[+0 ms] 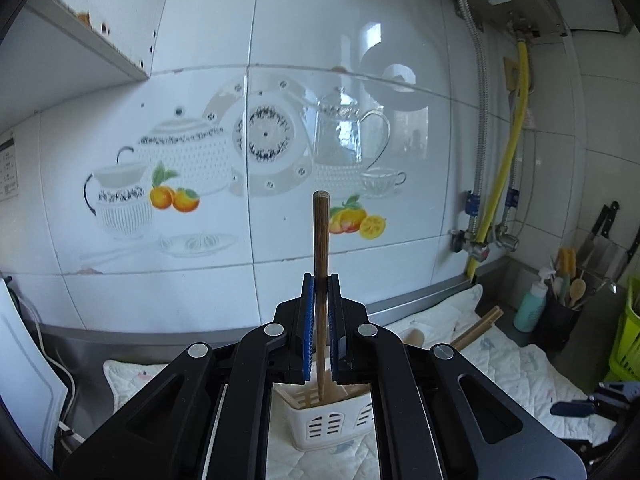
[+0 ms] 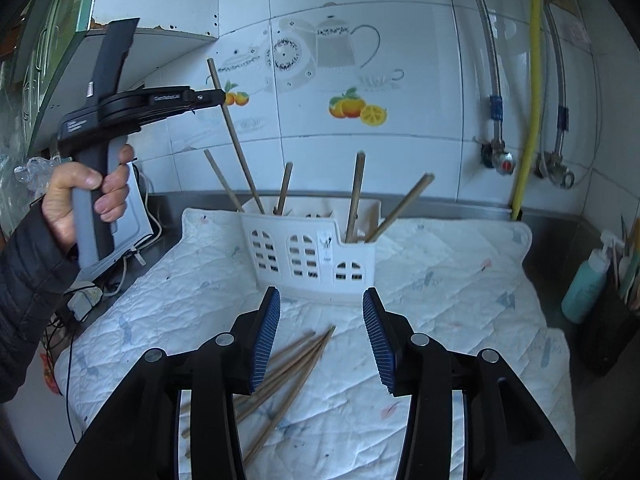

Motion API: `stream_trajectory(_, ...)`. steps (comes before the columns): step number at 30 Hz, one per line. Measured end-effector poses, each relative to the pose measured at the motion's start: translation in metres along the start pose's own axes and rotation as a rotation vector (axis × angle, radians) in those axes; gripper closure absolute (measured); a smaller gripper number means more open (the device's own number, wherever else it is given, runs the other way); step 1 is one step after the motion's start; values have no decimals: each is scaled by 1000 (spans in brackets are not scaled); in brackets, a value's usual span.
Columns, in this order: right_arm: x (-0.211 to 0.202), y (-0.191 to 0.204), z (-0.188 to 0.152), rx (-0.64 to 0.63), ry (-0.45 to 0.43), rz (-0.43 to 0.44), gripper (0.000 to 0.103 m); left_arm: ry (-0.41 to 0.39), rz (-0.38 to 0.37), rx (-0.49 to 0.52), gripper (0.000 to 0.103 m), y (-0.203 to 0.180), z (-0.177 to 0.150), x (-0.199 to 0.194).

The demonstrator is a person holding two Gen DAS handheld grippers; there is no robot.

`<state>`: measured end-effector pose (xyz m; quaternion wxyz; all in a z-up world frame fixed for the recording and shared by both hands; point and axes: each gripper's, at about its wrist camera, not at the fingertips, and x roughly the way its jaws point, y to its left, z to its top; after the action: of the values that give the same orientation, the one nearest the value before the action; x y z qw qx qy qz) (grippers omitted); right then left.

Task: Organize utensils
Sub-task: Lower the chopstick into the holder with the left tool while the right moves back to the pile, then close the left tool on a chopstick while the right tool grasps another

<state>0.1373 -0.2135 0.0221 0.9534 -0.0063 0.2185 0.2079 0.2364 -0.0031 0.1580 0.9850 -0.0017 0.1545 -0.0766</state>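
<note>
My left gripper [image 1: 320, 280] is shut on a brown wooden chopstick [image 1: 321, 240] and holds it upright, its lower tip inside the white slotted utensil holder [image 1: 328, 424]. In the right wrist view the left gripper [image 2: 218, 98] holds that chopstick [image 2: 236, 140] slanting down into the holder's [image 2: 312, 256] left end. Several other chopsticks [image 2: 356, 196] stand in the holder. My right gripper [image 2: 322, 300] is open and empty, just above several loose chopsticks [image 2: 288, 372] lying on the quilted white mat [image 2: 440, 280].
A tiled wall with a teapot decal [image 2: 332, 44] rises behind the holder. A teal spray bottle [image 2: 586, 280] and a dark utensil pot [image 2: 616, 320] stand at the right. Yellow and metal hoses [image 2: 530, 100] run down the wall. Cables and a white board [image 2: 136, 216] lie at the left.
</note>
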Motion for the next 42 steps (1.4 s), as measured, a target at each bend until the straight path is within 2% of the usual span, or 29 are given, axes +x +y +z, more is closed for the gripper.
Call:
stream_trajectory(9, 8, 10, -33, 22, 65, 11, 61, 101, -37, -54, 97, 10, -19, 25)
stream_trajectory(12, 8, 18, -47, 14, 87, 3, 61, 111, -43, -67, 94, 11, -21, 25)
stream_trajectory(20, 9, 38, -92, 51, 175, 26, 61, 77, -38, -62, 81, 10, -21, -6)
stream_trajectory(23, 13, 46, -112, 53, 213, 13, 66, 67, -40, -65, 72, 13, -27, -23)
stream_trajectory(25, 15, 49, -123, 81, 232, 26, 73, 69, -44, -61, 70, 15, -33, -34)
stream_trajectory(30, 21, 62, -137, 108, 240, 20, 79, 95, -46, -70, 65, 23, -60, -57)
stream_trajectory(34, 29, 73, -142, 96, 238, -28, 86, 134, -39, -99, 65, 30, -87, -71)
stream_trajectory(37, 35, 72, -144, 120, 248, -53, 86, 150, -21, -104, 64, 31, -112, -84)
stream_trajectory(39, 40, 72, -145, 129, 257, -73, 86, 179, -10, -110, 56, 30, -131, -90)
stream_trajectory(42, 48, 72, -149, 145, 281, -77, 87, 209, -8, -96, 56, 23, -156, -98)
